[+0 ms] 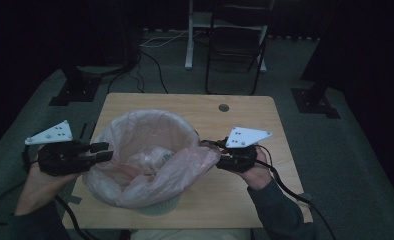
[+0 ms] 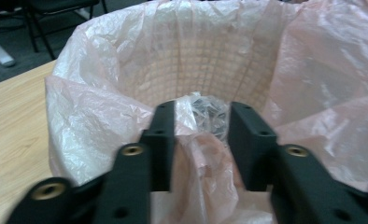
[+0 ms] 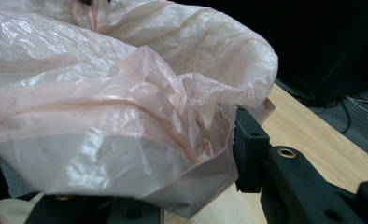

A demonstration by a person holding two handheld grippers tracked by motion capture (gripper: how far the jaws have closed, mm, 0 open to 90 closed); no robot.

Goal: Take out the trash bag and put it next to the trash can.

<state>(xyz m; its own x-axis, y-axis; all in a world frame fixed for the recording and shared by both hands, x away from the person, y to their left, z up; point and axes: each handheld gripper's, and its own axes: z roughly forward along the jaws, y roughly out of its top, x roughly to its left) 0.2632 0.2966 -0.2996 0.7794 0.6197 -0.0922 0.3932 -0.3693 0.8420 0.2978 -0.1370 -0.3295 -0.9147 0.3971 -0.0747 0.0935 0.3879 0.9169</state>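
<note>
1. Pink bin liner (image 1: 150,155) sits in a pale mesh wastebasket (image 1: 160,204) at table centre, slightly toward the near edge. Liner mouth faces up; its long axis looks vertical, along the basket. The 3–5 o'clock part of the rim has been drawn off the basket and sags outward toward 3 o'clock; the rest is folded over the basket rim.
2. Crumpled clear plastic (image 2: 205,109) lies at the bottom of the liner.
3. Right gripper (image 1: 210,146), at 3 o'clock of the basket: jaws appear closed on the loose liner edge. In the right gripper view, film is bunched against the one visible jaw; the other is hidden under plastic.
4. Left gripper (image 1: 104,151), at 9 o'clock: jaws apart, straddling a fold of liner at the rim; nothing pinched yet, as far as I can judge.
5. Step in hand (judgement): freeing the liner rim to gather it. Close the left jaws on a double thickness of film, not a single layer. Lift both sides evenly and upward, since thin film tears under sideways pull.
6. Wooden table (image 1: 245,107) under the basket; a chair (image 1: 235,45) beyond at 12 o'clock.
</note>
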